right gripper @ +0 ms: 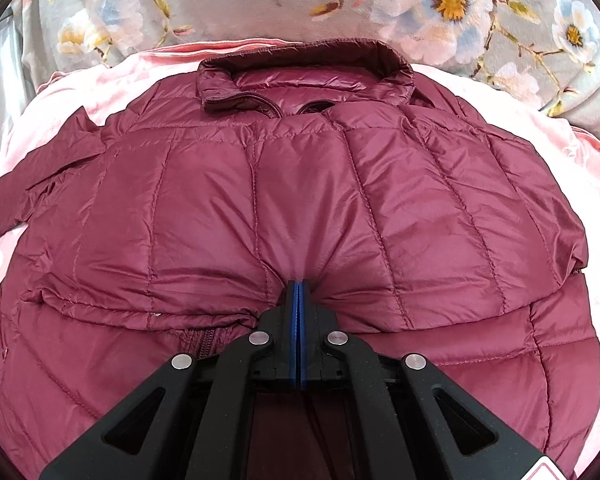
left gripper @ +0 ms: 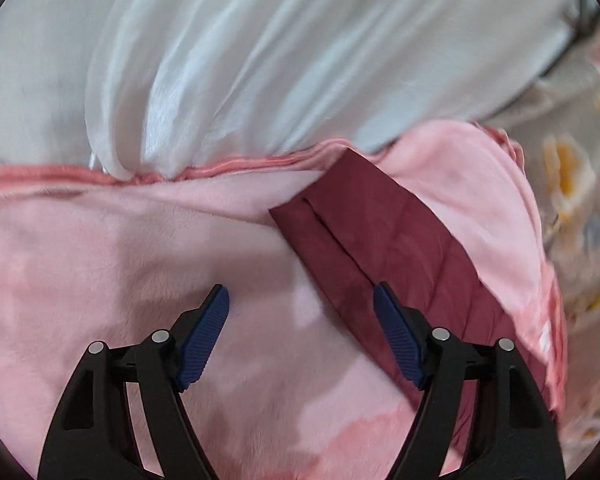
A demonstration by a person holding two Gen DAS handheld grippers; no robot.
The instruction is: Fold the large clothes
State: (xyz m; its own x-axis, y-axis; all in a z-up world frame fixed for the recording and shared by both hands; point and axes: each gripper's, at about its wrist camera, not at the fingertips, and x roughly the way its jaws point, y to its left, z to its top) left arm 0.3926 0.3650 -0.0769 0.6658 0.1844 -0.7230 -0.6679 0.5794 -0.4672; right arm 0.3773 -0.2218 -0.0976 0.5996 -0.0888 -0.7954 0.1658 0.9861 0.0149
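The right gripper (right gripper: 299, 286) pinches a near fold of the maroon puffer jacket (right gripper: 260, 184), spread on a pink blanket (right gripper: 548, 140). The left gripper (left gripper: 300, 312) hovers spread apart; its view is blurred.

Ahead of the pressed-together pads of the right gripper (right gripper: 299, 286), the maroon jacket (right gripper: 284, 200) is quilted, slightly glossy nylon-like cloth with stitched seams. Under the spread jaws of the left gripper (left gripper: 300, 300), the pink blanket (left gripper: 120, 272) looks soft, matt and fleecy. The ribbed blue pads (left gripper: 204, 340) sit on matt black plastic arms with shiny metal pins.
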